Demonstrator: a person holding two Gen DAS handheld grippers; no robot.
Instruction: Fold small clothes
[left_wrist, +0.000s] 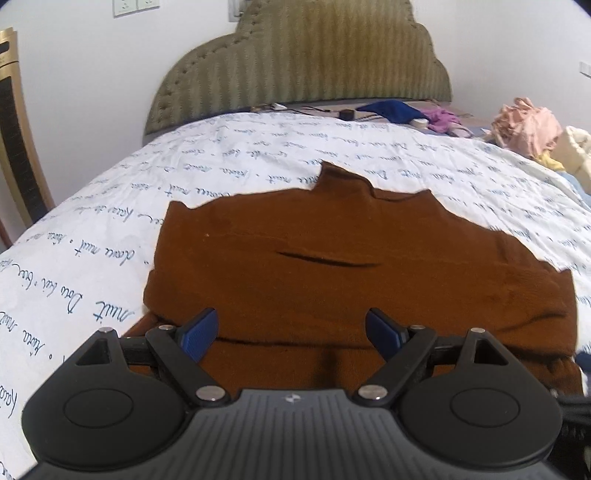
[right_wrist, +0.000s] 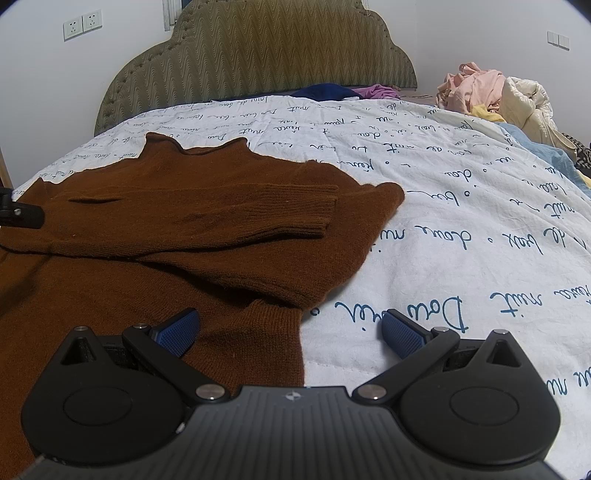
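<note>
The brown knit sweater (left_wrist: 332, 258) lies flat on the script-printed quilt (left_wrist: 240, 155), collar toward the headboard (left_wrist: 306, 55) at 12 o'clock. One ribbed sleeve (right_wrist: 258, 214) is already laid across the chest; the hem end sits nearest the cameras at 6 o'clock.

The left gripper (left_wrist: 291, 334) hovers over the lower body of the sweater, tongs spread wide with nothing between the blue pads. The right gripper (right_wrist: 290, 332) stands at the sweater's right hem corner, tongs likewise apart and empty, one pad over knit, the other over quilt.

Likely step: take the hem and fold it toward the collar.

Procedure:
1. Lower each gripper to a hem corner.
2. Pinch both layers, not the quilt beneath.
3. Lift evenly and carry toward 12 o'clock.
4. Keep the folded sleeve undisturbed.

The thick knit may slip from a shallow pinch.
</note>
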